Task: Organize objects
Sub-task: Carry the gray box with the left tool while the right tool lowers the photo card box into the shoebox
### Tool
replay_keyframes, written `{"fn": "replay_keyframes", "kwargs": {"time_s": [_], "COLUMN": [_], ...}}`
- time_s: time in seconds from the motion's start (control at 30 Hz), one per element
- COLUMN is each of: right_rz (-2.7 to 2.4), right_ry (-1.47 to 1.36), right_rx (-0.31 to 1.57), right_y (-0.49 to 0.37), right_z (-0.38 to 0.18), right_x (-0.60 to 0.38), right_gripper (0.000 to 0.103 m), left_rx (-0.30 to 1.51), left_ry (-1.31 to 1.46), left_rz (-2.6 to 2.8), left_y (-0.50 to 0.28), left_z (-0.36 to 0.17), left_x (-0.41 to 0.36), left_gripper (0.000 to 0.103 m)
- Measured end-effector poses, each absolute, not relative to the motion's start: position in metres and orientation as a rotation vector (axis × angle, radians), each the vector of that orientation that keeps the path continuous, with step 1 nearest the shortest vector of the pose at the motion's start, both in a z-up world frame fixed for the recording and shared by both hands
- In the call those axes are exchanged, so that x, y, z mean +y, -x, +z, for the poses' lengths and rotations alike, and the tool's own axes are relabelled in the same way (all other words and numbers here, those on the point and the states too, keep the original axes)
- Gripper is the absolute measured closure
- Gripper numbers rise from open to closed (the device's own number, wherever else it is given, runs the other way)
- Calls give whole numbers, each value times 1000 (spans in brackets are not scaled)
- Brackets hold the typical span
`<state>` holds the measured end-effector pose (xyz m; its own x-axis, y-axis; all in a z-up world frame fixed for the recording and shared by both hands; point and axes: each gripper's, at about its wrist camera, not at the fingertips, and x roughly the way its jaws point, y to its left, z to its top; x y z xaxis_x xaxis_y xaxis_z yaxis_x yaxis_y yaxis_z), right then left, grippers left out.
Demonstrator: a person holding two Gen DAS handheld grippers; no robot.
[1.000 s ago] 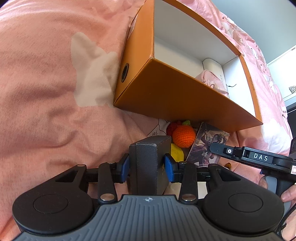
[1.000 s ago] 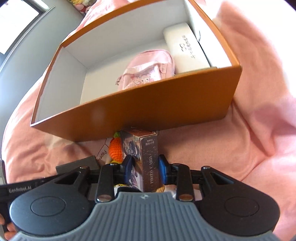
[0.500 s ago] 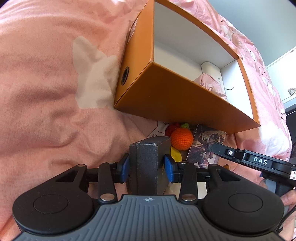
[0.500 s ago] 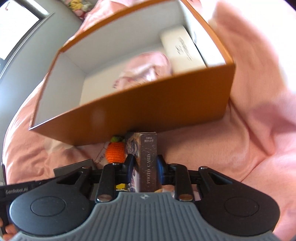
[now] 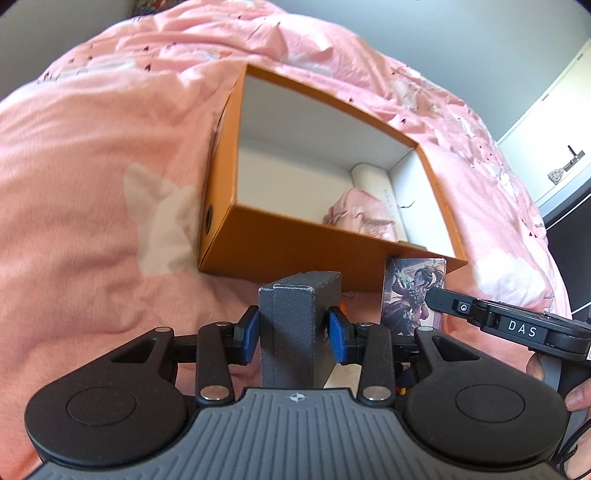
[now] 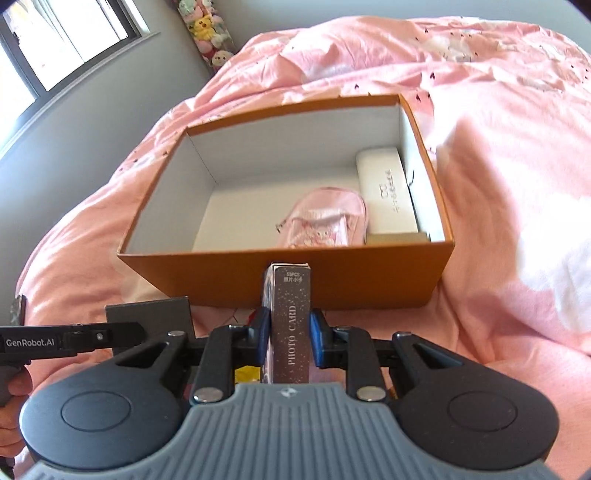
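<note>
My left gripper [image 5: 295, 334] is shut on a dark grey box [image 5: 295, 321], held upright in front of the orange cardboard box [image 5: 295, 254]. My right gripper [image 6: 287, 338] is shut on a photo card box [image 6: 290, 317], held upright before the orange box's near wall [image 6: 288, 277]. The photo card box also shows in the left wrist view [image 5: 413, 295], and the grey box shows in the right wrist view [image 6: 147, 314]. Inside the orange box lie a pink pouch [image 6: 325, 221] and a white case [image 6: 388, 192].
The orange box rests on a pink bedspread [image 6: 498, 184]. A yellow item [image 6: 247, 373] peeks out below my right gripper. A grey wall and window [image 6: 55, 44] are at the far left, with plush toys [image 6: 207, 29] beyond the bed.
Both grippers have risen with their boxes, so the views now look down into the orange box. The orange knitted ball and other small items have dropped out of sight.
</note>
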<state>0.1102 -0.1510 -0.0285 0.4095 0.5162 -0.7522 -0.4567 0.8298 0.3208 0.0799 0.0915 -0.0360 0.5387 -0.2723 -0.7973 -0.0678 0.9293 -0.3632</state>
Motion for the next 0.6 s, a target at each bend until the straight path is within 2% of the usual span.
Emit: {"fn": "replay_keyframes", "kwargs": {"time_s": [0.6], "right_rz": [755], "right_ry": [-130], "right_rx": [808], "right_y": [-115], "right_z": [61], "right_x": [-159], "right_gripper": [79], "left_rx": [820], "left_ry": [345], "left_rz": [-231], "left_y": [-95], "left_z": [33], "left_x": [81], "left_gripper": [59]}}
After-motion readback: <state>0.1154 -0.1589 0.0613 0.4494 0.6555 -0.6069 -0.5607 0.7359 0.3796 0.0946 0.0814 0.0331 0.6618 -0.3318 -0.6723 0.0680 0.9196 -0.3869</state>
